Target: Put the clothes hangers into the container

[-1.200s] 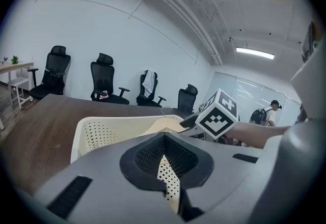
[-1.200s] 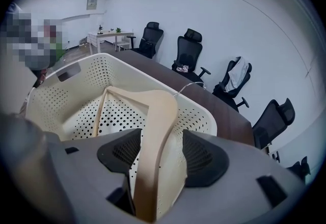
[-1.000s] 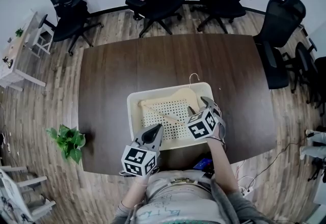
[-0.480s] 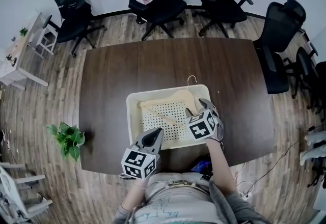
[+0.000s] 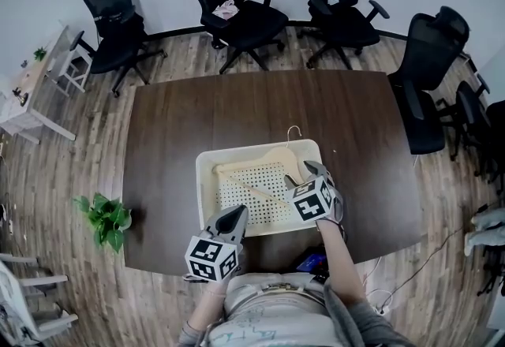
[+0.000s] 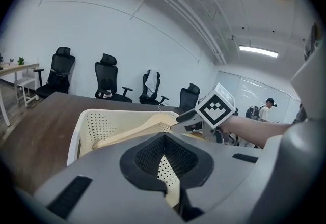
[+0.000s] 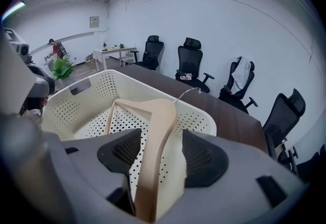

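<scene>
R gripper (image 5: 303, 173) fingers spread, straddling the wooden hanger (image 5: 272, 158) w/o clamping. It already lies in the basket (image 5: 202, 180) at the table (image 5: 173, 124) near edge, so I reckon no grip's needed. L gripper (image 5: 234, 217) fingers pressed together, empty, idle.

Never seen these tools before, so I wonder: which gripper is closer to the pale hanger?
Right. The right gripper straddles one arm of the hanger inside the basket; the left gripper sits at the basket's near rim, jaws together, apart from the hanger.

The hanger (image 5: 274, 156) spans the container (image 5: 201, 195); open floor lies along its near wall.
</scene>
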The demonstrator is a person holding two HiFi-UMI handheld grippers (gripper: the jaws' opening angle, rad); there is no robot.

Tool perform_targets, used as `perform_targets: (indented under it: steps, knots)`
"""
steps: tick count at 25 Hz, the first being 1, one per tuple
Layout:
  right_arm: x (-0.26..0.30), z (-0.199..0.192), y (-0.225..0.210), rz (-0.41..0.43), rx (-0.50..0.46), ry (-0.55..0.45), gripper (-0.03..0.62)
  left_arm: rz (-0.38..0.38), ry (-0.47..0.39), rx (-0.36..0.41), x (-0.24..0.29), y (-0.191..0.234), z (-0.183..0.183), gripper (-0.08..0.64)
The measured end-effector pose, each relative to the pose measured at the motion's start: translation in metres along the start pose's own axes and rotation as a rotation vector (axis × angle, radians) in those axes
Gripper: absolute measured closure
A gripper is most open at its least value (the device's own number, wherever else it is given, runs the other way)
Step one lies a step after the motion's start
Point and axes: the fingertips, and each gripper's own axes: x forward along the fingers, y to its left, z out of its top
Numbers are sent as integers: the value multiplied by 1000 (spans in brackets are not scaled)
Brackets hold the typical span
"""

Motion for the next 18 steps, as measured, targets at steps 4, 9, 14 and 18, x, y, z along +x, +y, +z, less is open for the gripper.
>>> perform_targets:
  steps: [4, 9, 14, 18]
  knots:
    - [-2, -2, 2, 14, 3, -9, 333, 3, -12, 0, -1, -2, 1, 548]
    - [-6, 0, 1, 42, -1, -38, 333, -1, -22, -2, 0, -6, 5, 549]
    - [-13, -1, -1, 65, 25, -59, 364, -3, -22, 0, 2, -8, 5, 549]
    - [-21, -2, -3, 63, 52, -76, 415, -7, -22, 7, 2, -11, 6, 549]
